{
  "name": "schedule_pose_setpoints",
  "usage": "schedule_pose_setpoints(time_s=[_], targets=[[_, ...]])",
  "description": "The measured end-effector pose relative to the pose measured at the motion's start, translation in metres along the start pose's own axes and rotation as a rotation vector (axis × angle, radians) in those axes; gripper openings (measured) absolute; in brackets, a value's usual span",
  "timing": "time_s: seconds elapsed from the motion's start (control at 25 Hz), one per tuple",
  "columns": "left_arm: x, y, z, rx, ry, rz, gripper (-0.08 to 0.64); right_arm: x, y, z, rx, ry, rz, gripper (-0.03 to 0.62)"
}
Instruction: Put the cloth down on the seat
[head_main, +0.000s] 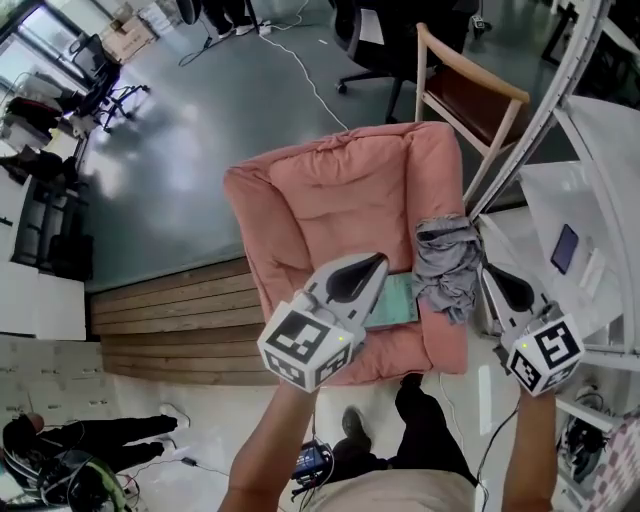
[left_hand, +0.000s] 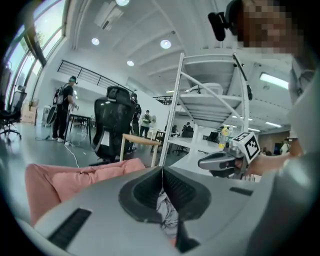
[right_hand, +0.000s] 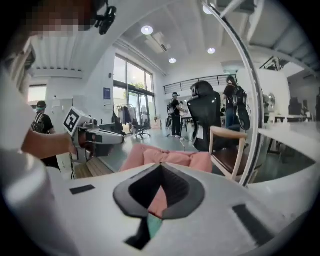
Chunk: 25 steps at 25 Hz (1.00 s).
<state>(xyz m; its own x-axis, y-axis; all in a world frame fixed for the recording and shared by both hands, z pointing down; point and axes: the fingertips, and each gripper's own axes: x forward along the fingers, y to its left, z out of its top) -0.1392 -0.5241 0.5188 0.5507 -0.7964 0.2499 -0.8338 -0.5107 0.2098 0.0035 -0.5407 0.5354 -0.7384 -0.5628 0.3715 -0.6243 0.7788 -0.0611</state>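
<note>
A crumpled grey cloth (head_main: 447, 265) lies draped over the right armrest of the pink armchair (head_main: 330, 200). A flat teal piece (head_main: 395, 300) rests on the pink seat. My left gripper (head_main: 377, 261) hovers over the seat's front, just left of the cloth, jaws shut and empty. My right gripper (head_main: 489, 271) hangs just right of the cloth, also shut with nothing in it. In the left gripper view the closed jaws (left_hand: 161, 172) show grey cloth (left_hand: 167, 210) below them. In the right gripper view the closed jaws (right_hand: 161, 167) point at the pink armchair (right_hand: 165, 157).
A wooden chair (head_main: 470, 95) stands behind the armchair. A white metal rack (head_main: 590, 200) rises close on the right. Wooden decking (head_main: 170, 310) lies to the left. A black office chair (left_hand: 112, 120) and people stand farther back.
</note>
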Motion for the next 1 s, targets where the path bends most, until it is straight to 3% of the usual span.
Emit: schedule_pose_setpoints(time_s=[0.16, 0.52, 1.0], targets=[[-0.080, -0.016, 0.047, 0.057, -0.051, 0.040, 0.012, -0.038, 0.058, 0.046, -0.049, -0.060, -0.017, -0.009], [-0.230, -0.043, 0.100, 0.169, -0.133, 0.113, 0.012, -0.099, 0.163, 0.104, -0.099, -0.131, 0.006, -0.009], [-0.317, -0.086, 0.117, 0.212, -0.200, 0.144, 0.012, -0.148, 0.227, 0.131, -0.152, -0.172, 0.030, -0.009]])
